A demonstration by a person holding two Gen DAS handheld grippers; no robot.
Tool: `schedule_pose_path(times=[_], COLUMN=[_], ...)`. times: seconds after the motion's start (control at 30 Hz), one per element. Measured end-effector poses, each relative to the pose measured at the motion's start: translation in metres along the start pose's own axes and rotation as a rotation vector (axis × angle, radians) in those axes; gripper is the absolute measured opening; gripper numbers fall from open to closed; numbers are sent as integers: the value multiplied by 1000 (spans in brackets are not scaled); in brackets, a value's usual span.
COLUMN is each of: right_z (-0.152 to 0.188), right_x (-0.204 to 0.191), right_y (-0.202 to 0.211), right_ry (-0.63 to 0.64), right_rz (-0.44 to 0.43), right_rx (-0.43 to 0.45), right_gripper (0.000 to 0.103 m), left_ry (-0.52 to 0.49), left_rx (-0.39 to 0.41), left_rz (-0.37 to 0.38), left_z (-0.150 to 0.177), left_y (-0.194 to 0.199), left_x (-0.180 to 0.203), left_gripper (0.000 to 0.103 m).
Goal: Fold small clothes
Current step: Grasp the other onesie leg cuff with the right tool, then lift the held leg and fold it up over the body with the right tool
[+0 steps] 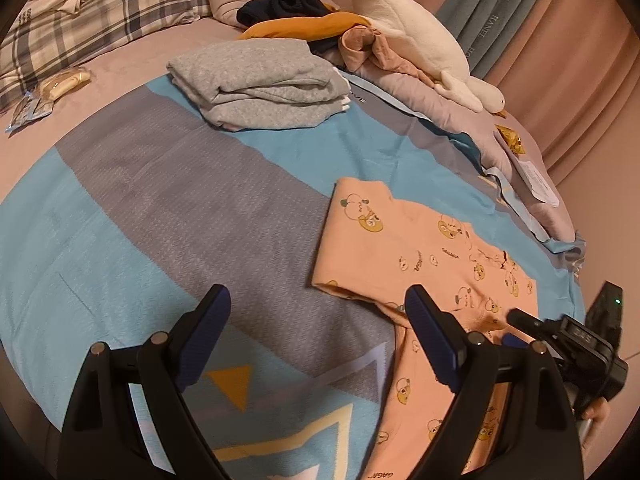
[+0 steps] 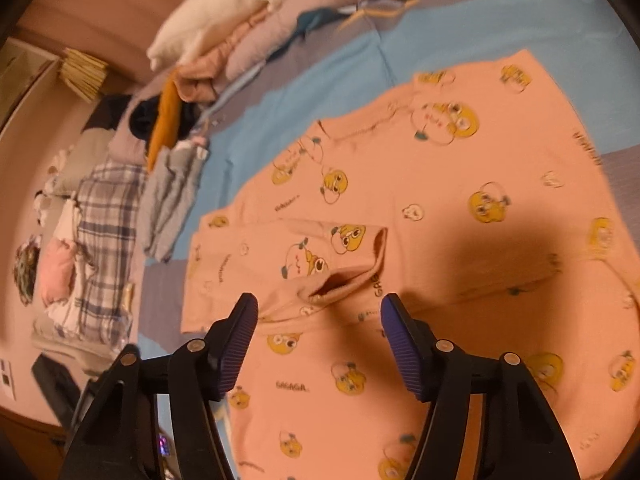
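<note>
A small peach-pink shirt with yellow cartoon prints [image 1: 424, 248] lies flat on the blue and grey bedspread [image 1: 160, 208]. In the right wrist view the shirt [image 2: 460, 200] fills the frame, with one sleeve [image 2: 320, 264] folded across its body, cuff open toward the camera. My left gripper [image 1: 318, 300] is open and empty, hovering over the bedspread at the shirt's left edge. My right gripper [image 2: 320, 312] is open and empty, just above the folded sleeve's cuff. It also shows in the left wrist view [image 1: 520, 318] at the shirt's right side.
A folded grey garment [image 1: 260, 84] lies at the back of the bedspread. Behind it is a heap of orange, dark and pink clothes [image 1: 304, 16] and a white plush toy [image 1: 416, 36]. A plaid pillow [image 1: 92, 20] lies at the far left. Curtains [image 1: 560, 40] hang on the right.
</note>
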State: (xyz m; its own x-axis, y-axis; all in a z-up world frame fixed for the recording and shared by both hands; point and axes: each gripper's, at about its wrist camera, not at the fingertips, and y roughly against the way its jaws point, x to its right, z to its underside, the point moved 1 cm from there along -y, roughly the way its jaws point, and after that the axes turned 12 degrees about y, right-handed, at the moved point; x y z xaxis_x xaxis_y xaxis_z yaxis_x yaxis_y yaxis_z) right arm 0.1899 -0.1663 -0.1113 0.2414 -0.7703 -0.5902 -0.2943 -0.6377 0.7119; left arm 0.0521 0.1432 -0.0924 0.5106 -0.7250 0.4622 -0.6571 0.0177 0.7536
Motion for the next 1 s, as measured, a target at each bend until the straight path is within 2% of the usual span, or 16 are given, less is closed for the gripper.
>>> schedule_pose_path(times=[0.23, 0.33, 0.4, 0.47, 0.7, 1.0], right_z=[-6, -7, -9, -10, -24, -58], right_x=[-3, -3, -6, -10, -49, -88], right_y=[-22, -26, -25, -22, 7, 52], right_ry=[29, 60, 93, 133, 350, 457], right_rz=[62, 105, 132, 150, 254, 225], right_rx=[-51, -57, -57, -56, 52, 189], right_gripper=[54, 41, 27, 18, 13, 12], left_ry=[13, 15, 15, 18, 39, 69], left_rx=[-4, -10, -11, -10, -13, -20], left_rz=[-13, -16, -19, -20, -21, -5], left_z=[0, 0, 0, 0, -3, -9], left_y=[-1, -3, -4, -5, -6, -7], left_x=[-7, -8, -9, -10, -14, -18], left_gripper=[89, 89, 89, 89, 89, 89])
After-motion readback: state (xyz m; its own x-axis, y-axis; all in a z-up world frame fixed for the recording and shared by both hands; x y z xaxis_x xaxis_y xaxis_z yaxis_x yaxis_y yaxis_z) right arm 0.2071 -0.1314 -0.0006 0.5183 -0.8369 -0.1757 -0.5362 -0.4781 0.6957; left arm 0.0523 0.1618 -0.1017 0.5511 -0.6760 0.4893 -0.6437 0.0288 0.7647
